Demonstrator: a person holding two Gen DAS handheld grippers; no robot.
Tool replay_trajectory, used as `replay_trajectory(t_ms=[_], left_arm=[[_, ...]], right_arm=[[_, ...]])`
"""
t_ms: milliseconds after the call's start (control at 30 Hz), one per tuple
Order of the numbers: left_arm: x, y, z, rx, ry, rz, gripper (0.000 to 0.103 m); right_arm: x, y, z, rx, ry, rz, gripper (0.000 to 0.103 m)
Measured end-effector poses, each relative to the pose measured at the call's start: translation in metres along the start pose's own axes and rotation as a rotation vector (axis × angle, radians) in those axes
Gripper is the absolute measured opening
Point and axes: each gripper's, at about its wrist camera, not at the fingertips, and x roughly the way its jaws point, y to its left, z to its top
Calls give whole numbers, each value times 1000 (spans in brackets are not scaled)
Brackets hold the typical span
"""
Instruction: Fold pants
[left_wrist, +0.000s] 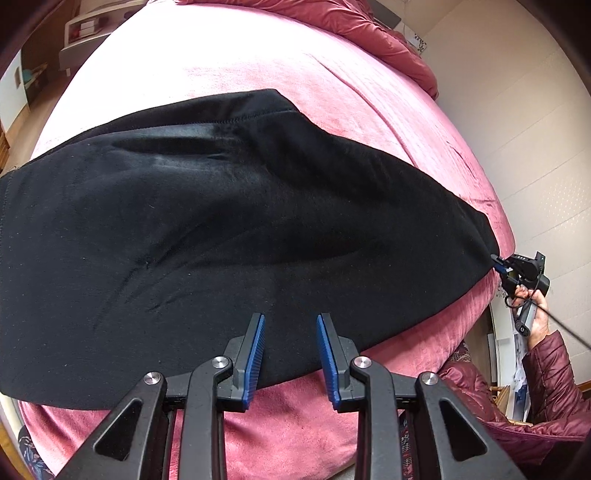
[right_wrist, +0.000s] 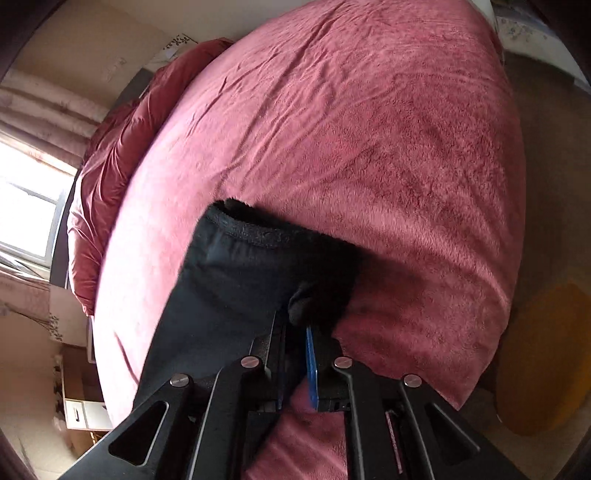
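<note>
Black pants (left_wrist: 221, 221) spread flat on pink bed (left_wrist: 295, 62), mid-fold.
L gripper (left_wrist: 290, 354) jaws apart, empty, over near edge at 6 o'clock; R gripper (right_wrist: 295, 354) jaws clamped on hem corner, prob. to draw it across.

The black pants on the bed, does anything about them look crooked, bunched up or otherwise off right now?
Mostly fine. The black pants lie spread across the pink blanket with a few long wrinkles. The one bunched spot is the corner pinched in the right gripper. The left gripper is open above the near edge.
</note>
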Motion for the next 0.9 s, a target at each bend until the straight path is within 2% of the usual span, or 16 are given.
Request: replay_trajectory(t_ms=[133, 167, 200, 233, 300, 367, 433, 500, 600, 700, 800, 900], left_arm=[[10, -2, 0, 5, 13, 20, 29], [10, -1, -2, 5, 12, 26, 29], [9, -1, -2, 4, 6, 23, 29], [7, 0, -2, 3, -2, 21, 29], [5, 2, -3, 4, -18, 32, 30], [0, 8, -3, 5, -30, 35, 30], [-2, 13, -2, 0, -37, 33, 30], [-2, 16, -2, -2, -45, 37, 30], [-2, 16, -1, 11, -63, 60, 30], [-2, 13, -2, 30, -83, 72, 30], [-1, 13, -2, 46, -97, 84, 31], [-1, 15, -3, 45, -110, 82, 31]], right_arm=[[-7, 5, 8, -61, -21, -85, 13], [-10, 10, 8, -84, -21, -126, 23], [-16, 20, 8, -122, -45, -209, 43], [-22, 27, 7, -167, -82, -296, 51], [-31, 39, 3, -225, -145, -401, 54], [-39, 59, -5, -305, -185, -405, 54], [-39, 89, -19, -412, -154, -312, 53], [-27, 127, -40, -543, -86, -200, 45], [5, 195, -88, -738, 89, 9, 32], [39, 268, -149, -915, 257, 182, 29], [66, 335, -211, -1053, 383, 303, 29], [92, 388, -257, -1133, 489, 373, 29]])
